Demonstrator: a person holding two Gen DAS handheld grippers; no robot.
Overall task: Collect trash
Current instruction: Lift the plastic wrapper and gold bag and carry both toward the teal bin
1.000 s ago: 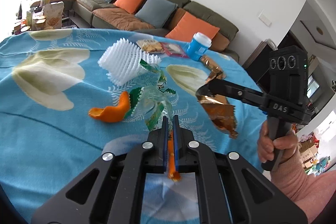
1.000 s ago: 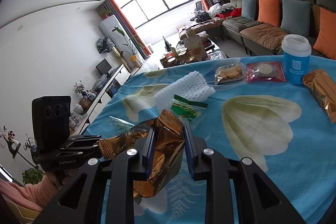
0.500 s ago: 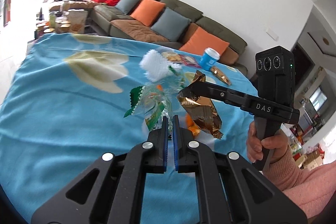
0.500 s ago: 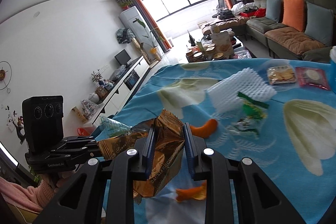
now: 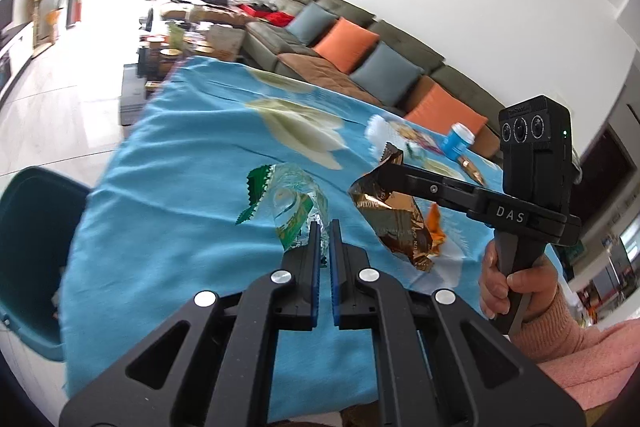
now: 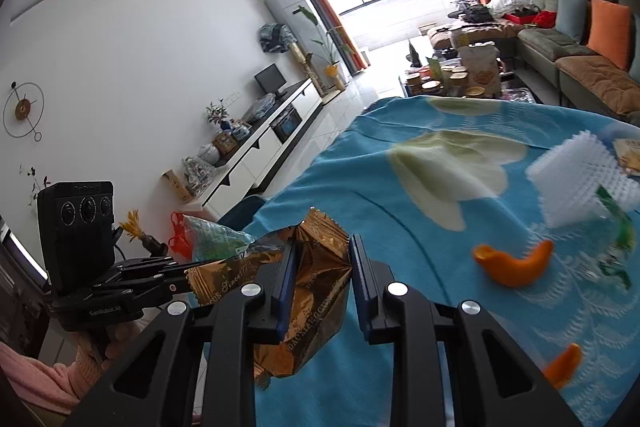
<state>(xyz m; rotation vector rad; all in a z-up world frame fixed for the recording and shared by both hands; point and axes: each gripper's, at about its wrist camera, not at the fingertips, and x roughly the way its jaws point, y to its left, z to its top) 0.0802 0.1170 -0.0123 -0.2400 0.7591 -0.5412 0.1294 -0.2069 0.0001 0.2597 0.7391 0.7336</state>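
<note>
Carrying two pieces of trash at once, each clamped in a claw above the bench (image 5: pixel 168 211) with its blue flowered cloth. Left claw (image 5: pixel 325 239) pressed together on the lower edge of a clear green wrapper (image 5: pixel 290 205), which stands up from the tips toward 11 o'clock. Right claw (image 6: pixel 322 267) closed on a crumpled gold wrapper (image 6: pixel 316 291), with the pads held a little apart by the foil; the wrapper fills the gap and hangs down below the fingers toward 6 o'clock.

Judged about midway: two pieces lifted but not yet dropped. Dark green bin (image 5: pixel 30 247) visible at 9 o'clock of the left claw, beside the bench edge and lower than it; probably the place for both wrappers.

Left on the cloth, seen from the right wrist: two orange peels, one (image 6: pixel 516 265) at 3 o'clock of the right claw and one (image 6: pixel 562 365) at 4 o'clock, a white foam net (image 6: pixel 580 183) at 2 o'clock, another green wrapper (image 6: pixel 616 247) just beside it. Farther off in the left view, a blue cup (image 5: pixel 458 141) and some snack packets, too small to tell if trash.
</note>
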